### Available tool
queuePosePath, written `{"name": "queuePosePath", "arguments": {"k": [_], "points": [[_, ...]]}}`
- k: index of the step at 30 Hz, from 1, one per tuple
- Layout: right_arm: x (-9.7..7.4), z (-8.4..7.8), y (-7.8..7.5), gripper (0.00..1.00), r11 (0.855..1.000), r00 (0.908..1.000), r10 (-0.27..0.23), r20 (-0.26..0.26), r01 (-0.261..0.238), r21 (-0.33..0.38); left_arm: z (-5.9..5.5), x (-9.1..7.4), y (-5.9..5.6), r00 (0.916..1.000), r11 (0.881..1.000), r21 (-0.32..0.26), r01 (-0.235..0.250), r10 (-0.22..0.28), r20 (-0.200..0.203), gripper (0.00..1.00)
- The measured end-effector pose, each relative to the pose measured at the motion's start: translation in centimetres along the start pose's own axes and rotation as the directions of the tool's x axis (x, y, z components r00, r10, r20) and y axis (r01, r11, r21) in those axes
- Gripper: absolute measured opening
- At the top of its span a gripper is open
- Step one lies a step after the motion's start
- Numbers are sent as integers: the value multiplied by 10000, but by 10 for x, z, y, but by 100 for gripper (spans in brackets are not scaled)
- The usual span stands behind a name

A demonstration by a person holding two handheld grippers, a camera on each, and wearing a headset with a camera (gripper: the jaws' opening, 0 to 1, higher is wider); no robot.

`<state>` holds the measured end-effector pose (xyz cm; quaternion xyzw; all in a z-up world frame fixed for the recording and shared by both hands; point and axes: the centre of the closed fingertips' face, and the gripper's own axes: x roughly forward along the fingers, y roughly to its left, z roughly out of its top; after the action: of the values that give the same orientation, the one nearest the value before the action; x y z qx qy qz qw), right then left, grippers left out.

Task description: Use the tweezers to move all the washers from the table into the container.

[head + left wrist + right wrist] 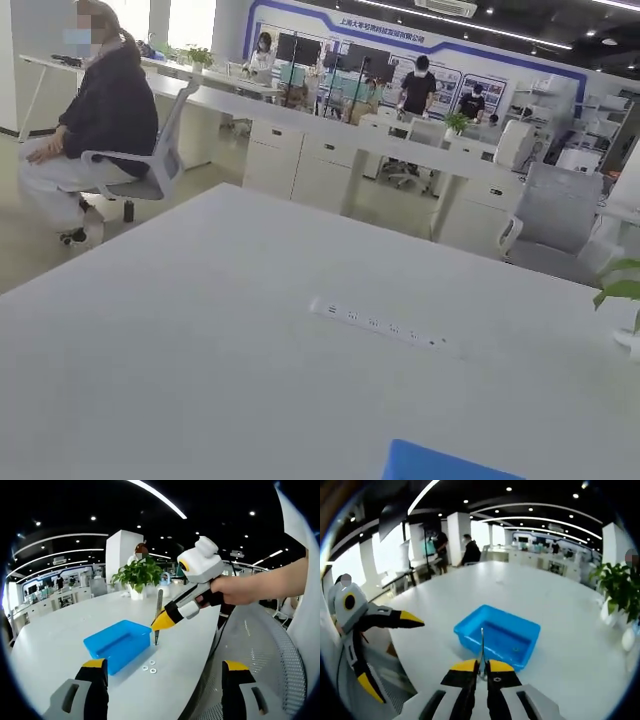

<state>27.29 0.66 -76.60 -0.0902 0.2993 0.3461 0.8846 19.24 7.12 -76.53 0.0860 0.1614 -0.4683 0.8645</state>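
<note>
Small washers lie just beside the blue container, where the right gripper pinches upright tweezers tip-down, while the left gripper stands with jaws spread wide.

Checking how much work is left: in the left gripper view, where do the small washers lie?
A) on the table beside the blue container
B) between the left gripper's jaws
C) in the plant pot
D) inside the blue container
A: the washers lie on the white table just outside the blue container, near the tip of the tweezers that the right gripper holds.
</note>
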Motion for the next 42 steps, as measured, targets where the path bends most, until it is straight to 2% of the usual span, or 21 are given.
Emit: {"name": "queuePosePath", "arguments": {"k": [7, 11, 20, 28, 38, 42], "points": [[-4, 26, -6, 4, 9997, 9990, 21, 452, -32, 250, 0, 0, 1, 10000, 10000, -17, -60, 60, 14, 96], [-2, 40, -10, 4, 9999, 9982, 23, 607, -32, 147, 0, 0, 2, 10000, 10000, -6, -93, 93, 7, 96], [15, 57, -19, 4, 9999, 9987, 57, 498, -53, -88, -1, 0, 1, 10000, 10000, 4, -60, 60, -43, 96], [42, 61, -29, 4, 9998, 9994, 221, 259, -222, 2, -2, 0, 0, 9999, 10000, 35, -24, 24, -132, 96], [70, 50, -49, 4, 9988, 9987, 393, -327, -383, 298, -5, 1, 0, 9996, 10000, 23, 7, -7, -268, 95], [78, 43, -50, 4, 9986, 9970, 429, -637, -408, 332, -3, 1, -1, 9999, 10000, 43, 54, -53, -148, 96]]}}
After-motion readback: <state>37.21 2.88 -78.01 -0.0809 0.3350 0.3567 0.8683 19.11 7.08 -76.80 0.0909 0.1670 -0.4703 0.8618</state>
